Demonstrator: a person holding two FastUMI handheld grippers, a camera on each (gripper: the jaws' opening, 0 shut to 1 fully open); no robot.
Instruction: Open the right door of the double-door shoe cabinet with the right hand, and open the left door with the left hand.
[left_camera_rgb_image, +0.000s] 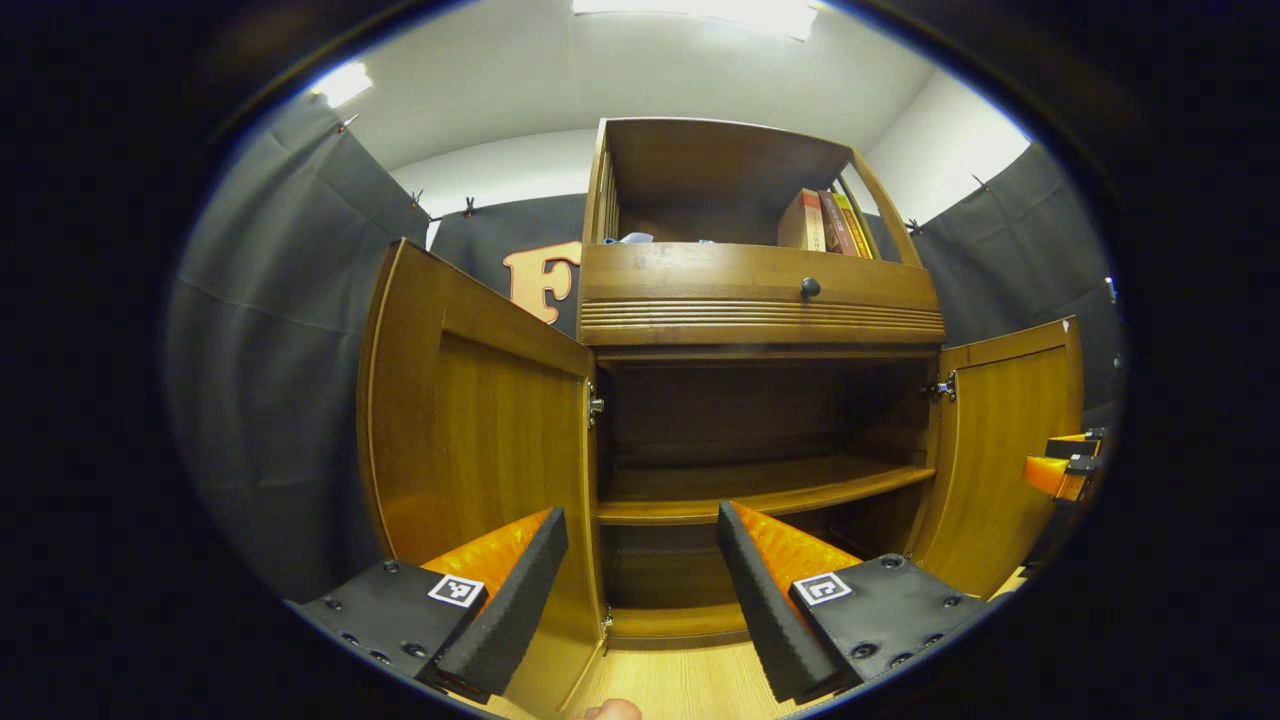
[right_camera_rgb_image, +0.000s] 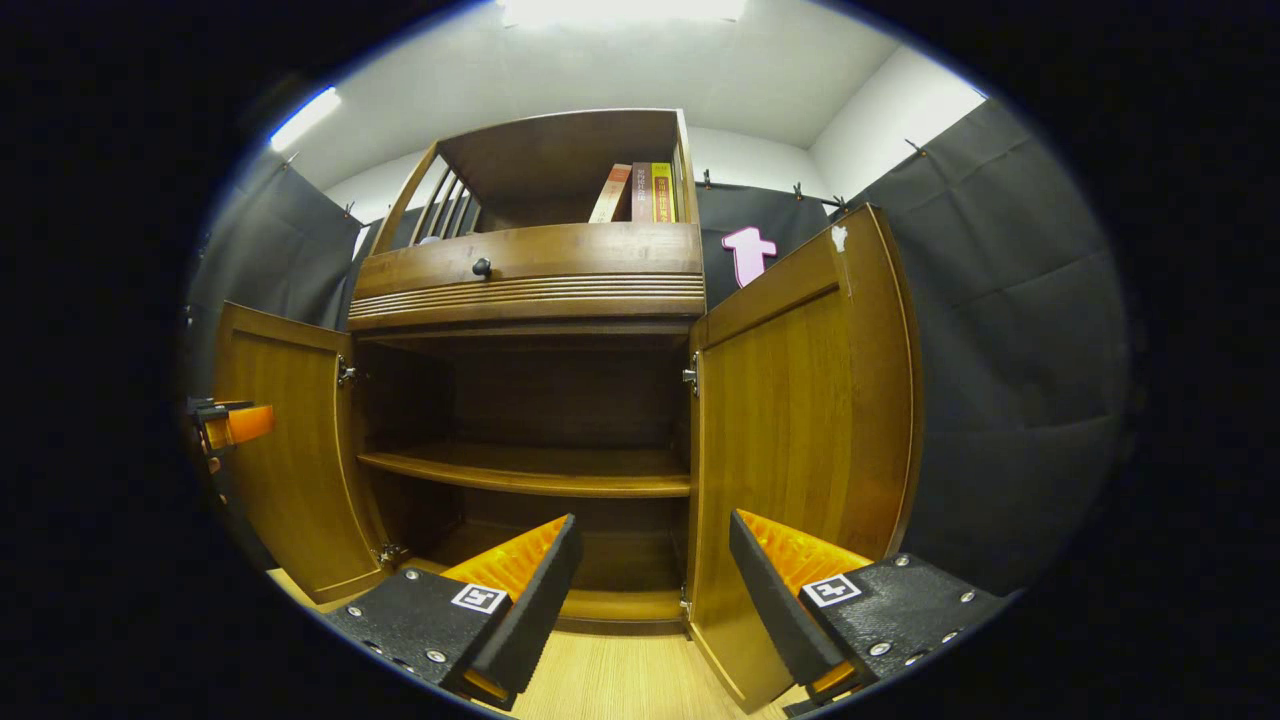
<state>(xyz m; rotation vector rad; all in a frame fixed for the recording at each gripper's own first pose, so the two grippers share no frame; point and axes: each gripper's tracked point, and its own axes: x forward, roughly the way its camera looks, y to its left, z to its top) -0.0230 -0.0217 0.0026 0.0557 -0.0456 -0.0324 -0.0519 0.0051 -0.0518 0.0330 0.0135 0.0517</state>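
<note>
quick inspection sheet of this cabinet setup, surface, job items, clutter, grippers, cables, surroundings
surface: light wood floor, bare where seen
job's things: shoe cabinet; left door and right door both swung open; inner shelf bare
clutter: books on the top shelf; drawer knob
grippers: left gripper open, holding nothing; right gripper open, holding nothing
cables: nothing seen
surroundings: black cloth walls, white ceiling with lights

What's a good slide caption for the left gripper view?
Left gripper open before the shoe cabinet, both doors swung wide.
</note>
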